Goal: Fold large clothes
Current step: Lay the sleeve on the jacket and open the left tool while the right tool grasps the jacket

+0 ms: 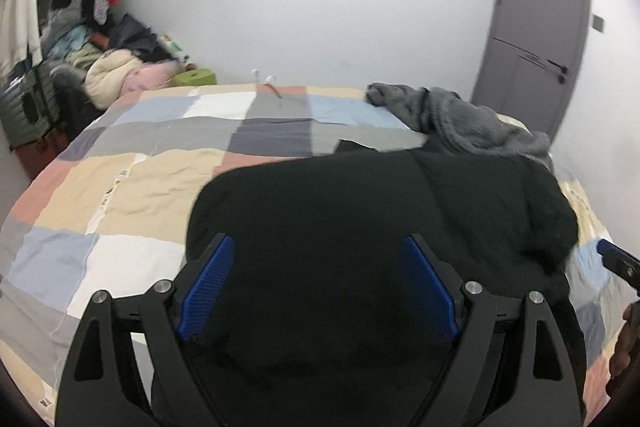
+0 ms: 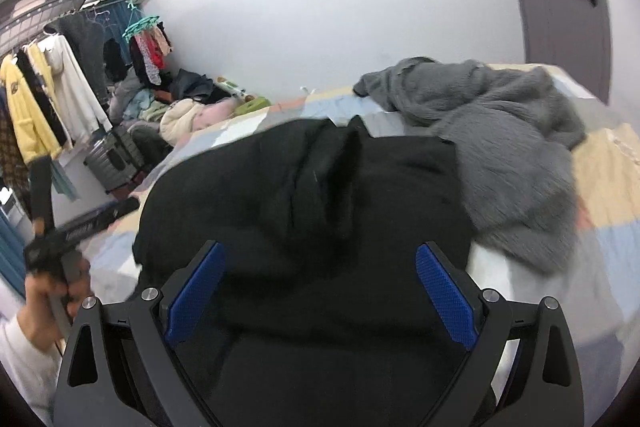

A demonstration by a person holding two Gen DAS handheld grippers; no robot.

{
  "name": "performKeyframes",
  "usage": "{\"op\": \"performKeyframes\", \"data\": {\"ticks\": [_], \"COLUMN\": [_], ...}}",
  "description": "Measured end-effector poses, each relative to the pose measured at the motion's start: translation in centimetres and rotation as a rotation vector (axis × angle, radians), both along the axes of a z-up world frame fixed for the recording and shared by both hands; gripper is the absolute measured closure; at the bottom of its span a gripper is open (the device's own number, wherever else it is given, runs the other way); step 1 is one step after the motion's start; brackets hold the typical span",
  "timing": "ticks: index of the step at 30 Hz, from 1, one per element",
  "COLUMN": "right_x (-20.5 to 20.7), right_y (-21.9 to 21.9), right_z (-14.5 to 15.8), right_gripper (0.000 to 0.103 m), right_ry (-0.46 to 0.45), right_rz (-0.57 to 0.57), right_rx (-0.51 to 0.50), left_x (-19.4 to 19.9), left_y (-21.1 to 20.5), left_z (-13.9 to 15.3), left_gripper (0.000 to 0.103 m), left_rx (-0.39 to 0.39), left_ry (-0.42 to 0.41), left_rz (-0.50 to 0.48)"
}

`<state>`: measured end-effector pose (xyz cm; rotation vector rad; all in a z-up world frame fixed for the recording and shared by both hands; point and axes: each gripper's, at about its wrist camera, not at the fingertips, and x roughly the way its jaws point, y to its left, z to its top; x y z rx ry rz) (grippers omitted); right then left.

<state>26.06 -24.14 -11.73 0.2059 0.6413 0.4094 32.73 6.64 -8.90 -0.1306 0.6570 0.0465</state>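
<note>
A large black garment point(image 1: 360, 211) lies bunched on the patchwork bed point(image 1: 132, 183); it also fills the middle of the right wrist view point(image 2: 304, 195). My left gripper point(image 1: 318, 251) is open, its blue pads point(image 1: 212, 279) spread wide just above the near part of the black cloth. My right gripper point(image 2: 320, 259) is open too, pads point(image 2: 444, 291) spread over the same garment. Neither holds anything. A grey fuzzy garment point(image 2: 500, 131) lies crumpled beside the black one at the far right point(image 1: 460, 119).
The bed reaches a white wall with a grey door point(image 1: 536, 27) at right. A clothes rack point(image 2: 48, 75), a suitcase point(image 2: 116, 159) and a heap of clothes point(image 1: 116, 67) stand at left. The left gripper and hand show in the right wrist view point(image 2: 76, 227).
</note>
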Motion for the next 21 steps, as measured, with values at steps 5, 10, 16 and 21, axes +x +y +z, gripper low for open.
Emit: {"op": "performKeyframes", "data": {"ticks": [5,10,16,21], "right_x": [6.0,8.2,4.6,3.1], "right_y": [1.7,4.2,4.9,2.5], "right_z": [-1.1,-2.0,0.9,1.7], "right_gripper": [0.014,0.078,0.092,0.093], "right_ry": [0.070,0.083,-0.031,-0.036], "right_rz": [-0.048,0.003,0.000,-0.068], "right_rx": [0.026,-0.032,-0.117,-0.088], "left_x": [2.0,4.0,1.7,2.2], "left_y": [1.9,2.5,2.1,1.3], "left_z": [-1.0,-2.5,-0.7,-1.9], "left_gripper": [0.016,0.016,0.018,0.018], "left_rx": [-0.024,-0.014,-0.046,0.041], "left_ry": [0.024,0.072,-0.018,0.035], "left_rz": [0.037,0.050,0.037,0.028]}}
